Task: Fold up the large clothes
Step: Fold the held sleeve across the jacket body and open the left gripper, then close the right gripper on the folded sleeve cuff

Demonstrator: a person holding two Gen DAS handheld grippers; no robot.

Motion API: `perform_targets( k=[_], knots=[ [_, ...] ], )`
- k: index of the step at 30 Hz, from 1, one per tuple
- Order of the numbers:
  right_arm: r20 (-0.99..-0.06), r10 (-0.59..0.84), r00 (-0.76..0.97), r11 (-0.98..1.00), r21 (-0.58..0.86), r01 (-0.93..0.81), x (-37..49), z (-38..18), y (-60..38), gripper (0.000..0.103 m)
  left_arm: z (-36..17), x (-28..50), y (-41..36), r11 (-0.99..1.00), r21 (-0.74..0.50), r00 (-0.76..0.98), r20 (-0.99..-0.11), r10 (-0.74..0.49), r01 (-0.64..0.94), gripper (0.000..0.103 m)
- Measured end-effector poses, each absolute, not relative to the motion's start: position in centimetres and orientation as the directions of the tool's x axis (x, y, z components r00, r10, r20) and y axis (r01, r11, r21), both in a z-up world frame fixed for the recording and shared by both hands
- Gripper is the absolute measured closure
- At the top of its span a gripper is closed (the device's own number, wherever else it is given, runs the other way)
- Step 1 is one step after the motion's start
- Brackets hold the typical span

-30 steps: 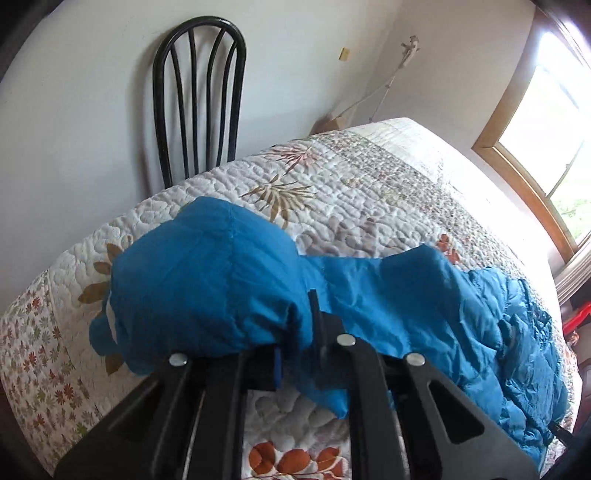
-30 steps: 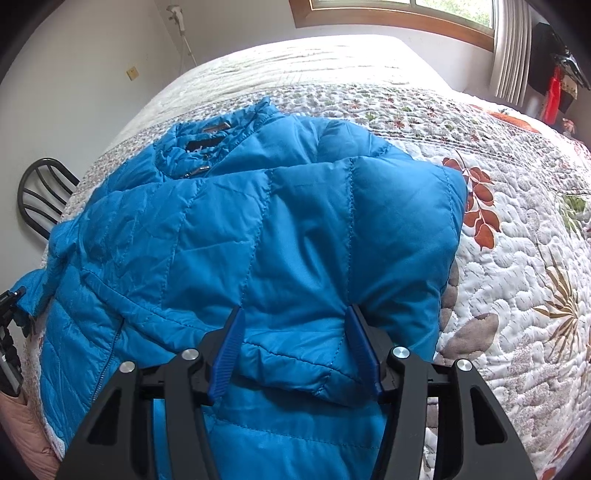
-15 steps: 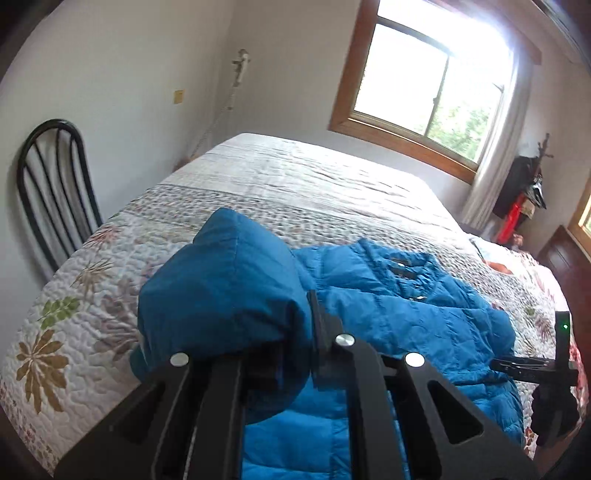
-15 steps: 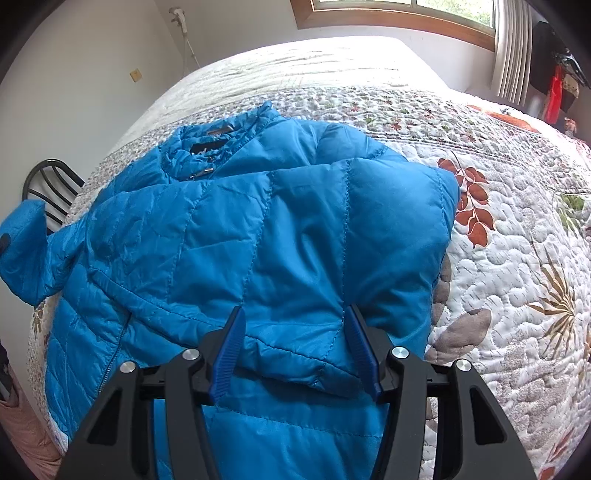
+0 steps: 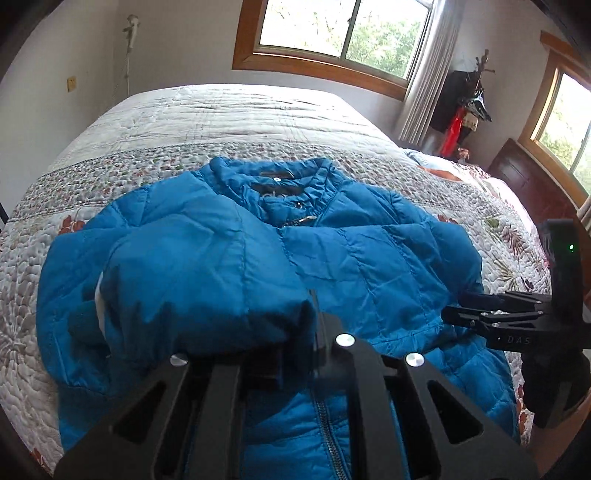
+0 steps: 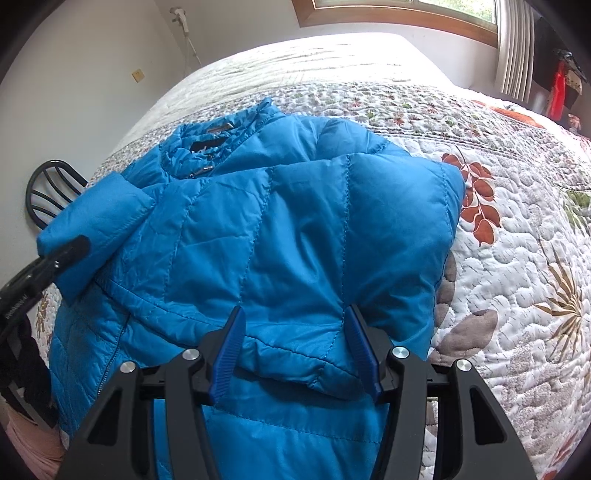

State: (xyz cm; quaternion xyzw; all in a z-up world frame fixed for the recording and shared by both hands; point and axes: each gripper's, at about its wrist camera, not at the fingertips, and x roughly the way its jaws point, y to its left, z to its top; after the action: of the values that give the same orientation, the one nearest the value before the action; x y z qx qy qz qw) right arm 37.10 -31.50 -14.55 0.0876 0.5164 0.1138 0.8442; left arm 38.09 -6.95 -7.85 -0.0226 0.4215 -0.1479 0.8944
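A blue puffer jacket (image 5: 369, 258) lies front up on the quilted bed (image 5: 221, 118), collar toward the window. My left gripper (image 5: 312, 332) is shut on the cuff of the left sleeve (image 5: 184, 273), holding it over the jacket's left chest; the same gripper (image 6: 79, 245) shows at the left in the right wrist view. The right sleeve (image 6: 332, 240) is folded across the body. My right gripper (image 6: 295, 332) stays closed on that sleeve's puffy end, blue pads (image 6: 231, 343) against the fabric, and its fingers rest on the jacket (image 5: 458, 306) in the left wrist view.
A black spindle-back chair (image 6: 48, 192) stands at the bed's left side by the wall. Windows (image 5: 343, 33) are behind the bed, and dark and red items (image 5: 465, 110) hang in the corner. A dark wooden headboard (image 5: 535, 184) is at the right.
My left gripper swung the left sleeve from the bed's chair-side edge in over the jacket's body, and its view turned from the chair to the window. The right gripper stayed put.
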Motion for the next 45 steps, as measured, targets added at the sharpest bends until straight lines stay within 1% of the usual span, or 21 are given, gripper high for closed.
perform_targets(
  k=[7,9,20,22,24,26,28,30,31,34,36,39,42,45],
  knots=[
    [-0.856,0.268,0.442,0.963,0.249,-0.101,37.2,-15.1,-31.1,0.046,-10.9,39.1,-7.2,0.946,-0.202,0.53,-0.788,-0.312,0.254,0.093],
    [-0.857,0.257,0.446,0.966,0.24,-0.095,37.2,-15.2,-30.9,0.046,-11.2,39.2,-7.4,0.947,-0.195,0.526,-0.794,-0.304,0.254,0.09],
    [-0.854,0.199,0.481,0.98,0.181,-0.084,37.1,-15.5,-30.0,0.046,-12.0,38.9,-7.1,0.948,-0.195,0.539,-0.786,-0.304,0.251,0.083],
    [-0.851,0.192,0.488,0.981,0.174,-0.081,37.0,-15.2,-29.9,0.046,-11.4,38.5,-7.0,0.947,-0.195,0.533,-0.789,-0.306,0.255,0.071],
    [-0.849,0.197,0.49,0.98,0.181,-0.081,36.8,-14.7,-29.8,0.045,-10.4,37.6,-6.8,0.94,-0.206,0.52,-0.79,-0.324,0.272,0.047],
    [-0.847,0.209,0.489,0.977,0.194,-0.082,36.7,-14.1,-29.8,0.044,-8.8,36.1,-5.8,0.938,-0.209,0.533,-0.778,-0.331,0.278,0.034],
    [-0.843,0.227,0.487,0.973,0.211,-0.088,36.6,-13.5,-29.6,0.044,-7.1,34.7,-4.0,0.927,-0.232,0.544,-0.757,-0.361,0.294,0.032],
    [-0.838,0.269,0.475,0.963,0.248,-0.109,36.7,-12.8,-28.9,0.044,-5.7,33.8,-1.6,0.925,-0.256,0.559,-0.74,-0.375,0.282,0.023],
    [-0.838,0.293,0.46,0.956,0.265,-0.126,36.9,-12.5,-28.3,0.044,-5.0,33.4,-0.4,0.934,-0.243,0.585,-0.73,-0.353,0.261,0.023],
    [-0.843,0.344,0.414,0.939,0.294,-0.181,37.9,-11.4,-25.2,0.044,-3.9,34.1,3.4,0.979,-0.142,0.657,-0.726,-0.203,0.145,0.021],
    [-0.842,0.367,0.395,0.928,0.302,-0.218,38.7,-10.8,-22.8,0.044,-4.6,36.0,5.8,0.994,-0.094,0.645,-0.757,-0.106,0.054,0.021],
    [-0.842,0.397,0.366,0.914,0.324,-0.246,39.7,-10.4,-19.6,0.043,-6.4,38.5,8.0,0.998,-0.057,0.619,-0.784,-0.031,-0.023,0.022],
    [-0.832,0.444,0.332,0.889,0.364,-0.276,40.4,-10.4,-17.0,0.04,-8.2,40.3,8.9,0.997,-0.077,0.585,-0.81,-0.045,-0.029,0.022],
    [-0.849,0.417,0.324,0.898,0.328,-0.294,41.1,-10.7,-14.7,0.037,-10.1,40.6,9.1,0.994,-0.104,0.564,-0.823,-0.075,-0.02,0.022]
  ],
)
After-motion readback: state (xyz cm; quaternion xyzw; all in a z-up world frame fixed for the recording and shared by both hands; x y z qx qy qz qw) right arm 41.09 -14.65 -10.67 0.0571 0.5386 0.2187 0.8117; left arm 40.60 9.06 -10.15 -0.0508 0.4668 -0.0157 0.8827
